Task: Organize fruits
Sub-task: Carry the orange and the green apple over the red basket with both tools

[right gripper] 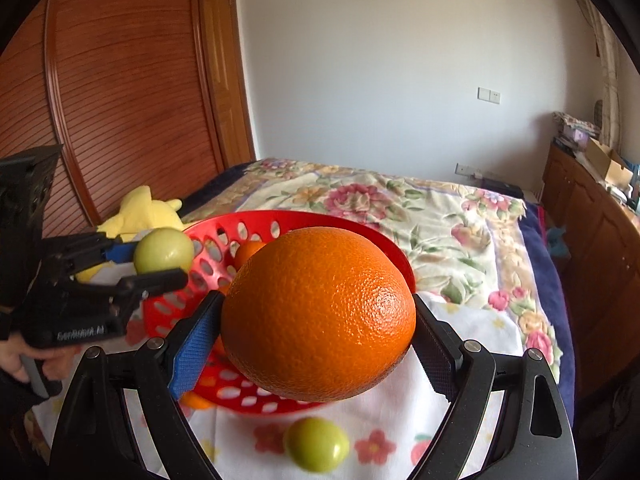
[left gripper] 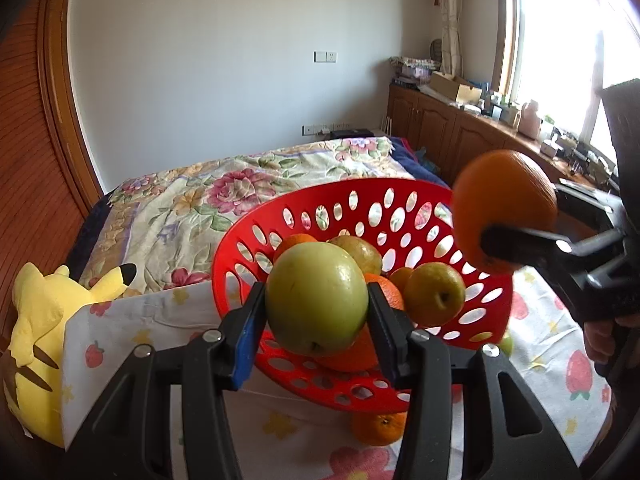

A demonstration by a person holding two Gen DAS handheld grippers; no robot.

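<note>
**Left wrist view: two fruits lifted over one basket**

Left gripper [left gripper: 318, 312] clamps one green apple [left gripper: 317, 298]; right gripper [right gripper: 320, 320] clamps one large orange [right gripper: 319, 314]. Both fruits hang above the red basket [left gripper: 360, 196]. Inside the basket: at least two greenish fruits and three oranges, partly hidden. On the cloth [left gripper: 160, 316] beside it: one orange [left gripper: 378, 428] and one green apple [right gripper: 316, 444]. One yellow plush toy [left gripper: 36, 320] lies left.

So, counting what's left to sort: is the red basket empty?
No. The red basket already holds several fruits, including a pear and an orange.
</note>
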